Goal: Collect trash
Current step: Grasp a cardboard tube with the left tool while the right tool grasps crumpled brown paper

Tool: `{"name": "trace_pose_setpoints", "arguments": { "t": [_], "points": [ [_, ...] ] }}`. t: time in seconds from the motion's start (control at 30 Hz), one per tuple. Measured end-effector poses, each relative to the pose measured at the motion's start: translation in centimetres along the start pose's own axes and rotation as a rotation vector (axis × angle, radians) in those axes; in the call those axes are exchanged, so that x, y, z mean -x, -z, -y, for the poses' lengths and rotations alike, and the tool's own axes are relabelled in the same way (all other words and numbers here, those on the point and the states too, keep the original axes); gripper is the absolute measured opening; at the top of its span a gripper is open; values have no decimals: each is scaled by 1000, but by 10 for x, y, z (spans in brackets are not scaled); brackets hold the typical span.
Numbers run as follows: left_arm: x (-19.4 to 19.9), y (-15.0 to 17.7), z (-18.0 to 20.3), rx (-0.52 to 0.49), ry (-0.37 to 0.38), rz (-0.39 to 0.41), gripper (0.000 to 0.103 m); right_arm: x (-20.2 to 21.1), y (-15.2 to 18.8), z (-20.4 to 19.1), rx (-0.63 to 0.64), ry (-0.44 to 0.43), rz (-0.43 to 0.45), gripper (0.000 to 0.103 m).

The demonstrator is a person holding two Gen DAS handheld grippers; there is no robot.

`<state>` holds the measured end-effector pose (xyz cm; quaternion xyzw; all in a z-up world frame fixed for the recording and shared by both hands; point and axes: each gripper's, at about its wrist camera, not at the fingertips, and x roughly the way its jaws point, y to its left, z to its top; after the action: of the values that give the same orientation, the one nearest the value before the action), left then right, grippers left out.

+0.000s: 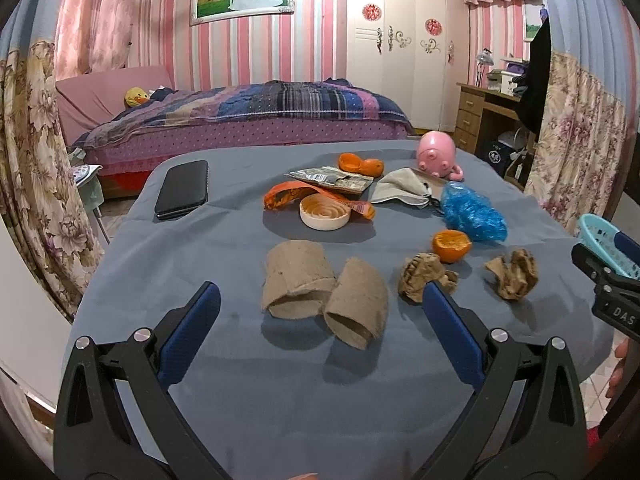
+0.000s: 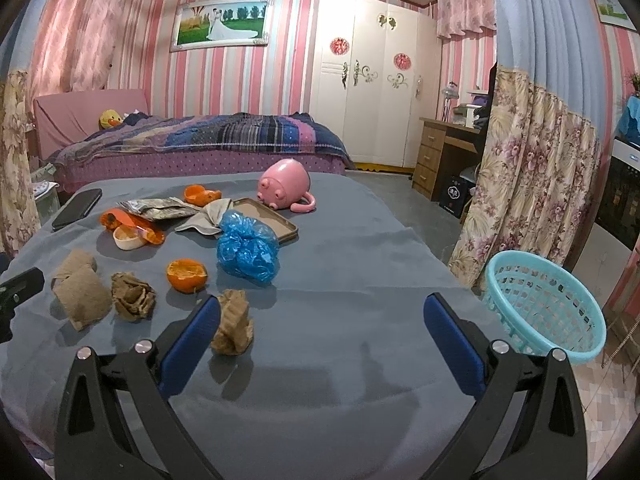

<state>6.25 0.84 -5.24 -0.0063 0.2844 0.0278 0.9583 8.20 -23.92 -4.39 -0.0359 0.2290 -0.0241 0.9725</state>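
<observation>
Two grippers hang over the table (image 1: 168,248), and both have their jaws wide apart with nothing in them.

Lots of trash lies on the blue cloth. Just ahead of the left gripper (image 1: 320,300), between its fingers, lie two cardboard tubes (image 1: 324,296), touching each other. They look light and a bit squashed. I think a gentle pinch across the middle of one tube would hold it. A hard squeeze would flatten it.

By the left finger of the right gripper (image 2: 322,310) stands a paper wad (image 2: 233,326). It looks light and crumpled, so a pinch on its sides should work. A second wad (image 2: 133,296) sits farther to the left.

Ahead of that is a half orange (image 2: 187,275). It may be wet and slippery, and soft too, so hold the peel on the outside.

Past it is a blue bag (image 2: 247,249), scrunched up. It is thin and floppy, so grab a big bunch of it.

Farther off are a wrapper (image 1: 298,196), a round lid (image 1: 324,212), a foil pack (image 1: 332,179), more peel (image 1: 360,164) and a gray cloth (image 1: 400,192).

To the right of the right gripper, off the table edge, is the basket (image 2: 576,332). I guess the trash goes there. It looks light and could tip.

The phone (image 1: 183,189) and pink toy (image 1: 436,154) are likely not trash.
</observation>
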Motion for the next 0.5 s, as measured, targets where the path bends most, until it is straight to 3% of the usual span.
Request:
{"name": "trace_pose_setpoints", "arguments": {
  "t": [0.5],
  "points": [
    [-48,6,24,22,65,-124,98,-35,5,16,-30,-5,-64,99]
  ]
}}
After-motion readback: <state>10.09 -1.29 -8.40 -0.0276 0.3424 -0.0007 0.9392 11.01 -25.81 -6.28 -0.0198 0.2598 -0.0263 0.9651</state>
